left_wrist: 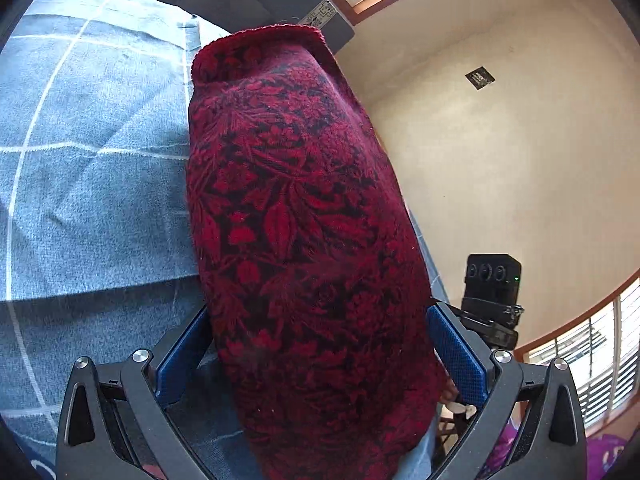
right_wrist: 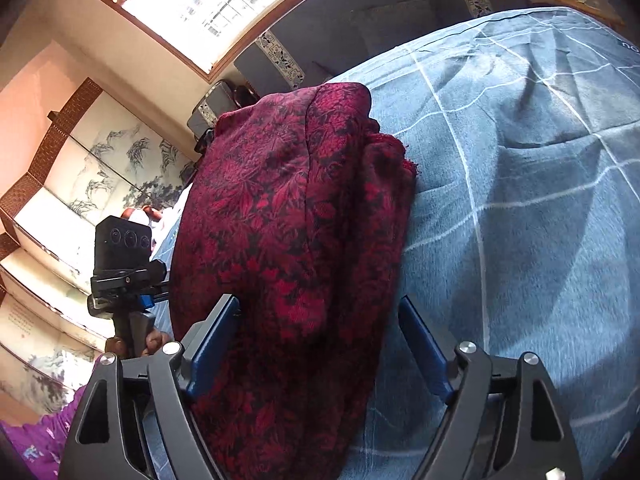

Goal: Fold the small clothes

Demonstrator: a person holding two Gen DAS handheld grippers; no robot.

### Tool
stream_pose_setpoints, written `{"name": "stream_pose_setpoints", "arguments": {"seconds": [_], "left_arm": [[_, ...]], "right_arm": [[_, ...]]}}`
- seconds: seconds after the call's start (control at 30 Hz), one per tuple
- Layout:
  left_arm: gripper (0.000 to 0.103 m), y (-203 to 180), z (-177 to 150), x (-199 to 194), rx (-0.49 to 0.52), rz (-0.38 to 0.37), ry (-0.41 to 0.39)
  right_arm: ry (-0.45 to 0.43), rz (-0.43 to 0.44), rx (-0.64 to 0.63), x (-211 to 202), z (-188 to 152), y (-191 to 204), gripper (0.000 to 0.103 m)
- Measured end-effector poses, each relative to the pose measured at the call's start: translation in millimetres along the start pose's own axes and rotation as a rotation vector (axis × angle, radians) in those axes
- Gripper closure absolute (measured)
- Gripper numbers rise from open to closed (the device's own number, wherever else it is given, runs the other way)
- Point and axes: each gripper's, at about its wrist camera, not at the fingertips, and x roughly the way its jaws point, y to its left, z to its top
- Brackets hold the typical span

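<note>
The dark red floral knit garment [left_wrist: 304,216] lies on the blue checked bedspread [left_wrist: 92,184] of the bed, folded into a long narrow bundle that runs away from both cameras toward the grey headboard [right_wrist: 360,24]. Taking the garment as landmark: the left gripper [left_wrist: 320,352] sits at its near end with jaws spread wide, one blue pad on each side of the cloth and neither visibly pressing it, which suggests a release after laying the fold. The right gripper [right_wrist: 320,344] straddles the same near end from the other side, its jaws also spread; the left pad [right_wrist: 212,344] touches or nearly touches the cloth, the right pad stands apart over the bedspread. The other handheld unit [right_wrist: 124,256] shows just beside the garment (opposite the bedspread side).
</note>
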Motion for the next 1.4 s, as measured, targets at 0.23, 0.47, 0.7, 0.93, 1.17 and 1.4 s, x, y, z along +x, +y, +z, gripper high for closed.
{"name": "stream_pose_setpoints", "arguments": {"seconds": [0.23,0.47,0.7,0.93,1.17,1.4], "left_arm": [[0.0,-7.3,10.5,9.9,0.074,-0.004,0.064],[0.022,-19.8,2.1,26.8,0.065,0.096,0.039],[0.038,-58.9,-18.2,22.3,0.169,0.217,-0.012],[0.038,-94.3,-33.4,-11.5,0.208,0.291,-0.087],[0.038,-123.1,-64.7,-60.9,0.239,0.41,-0.153],[0.038,-137.1,-105.8,-101.1,0.273,0.526,-0.191]], "right_arm": [[0.042,0.115,0.003,25.2,16.2,-4.8,0.014],[0.052,0.133,-0.023,38.2,14.1,9.0,0.039],[0.005,0.105,-0.037,25.6,15.4,31.1,0.059],[-0.05,0.167,-0.03,7.5,10.7,60.3,0.06],[-0.065,0.216,-0.081,1.8,-7.1,107.6,0.06],[-0.045,0.269,-0.105,9.4,-33.8,141.5,0.06]]}}
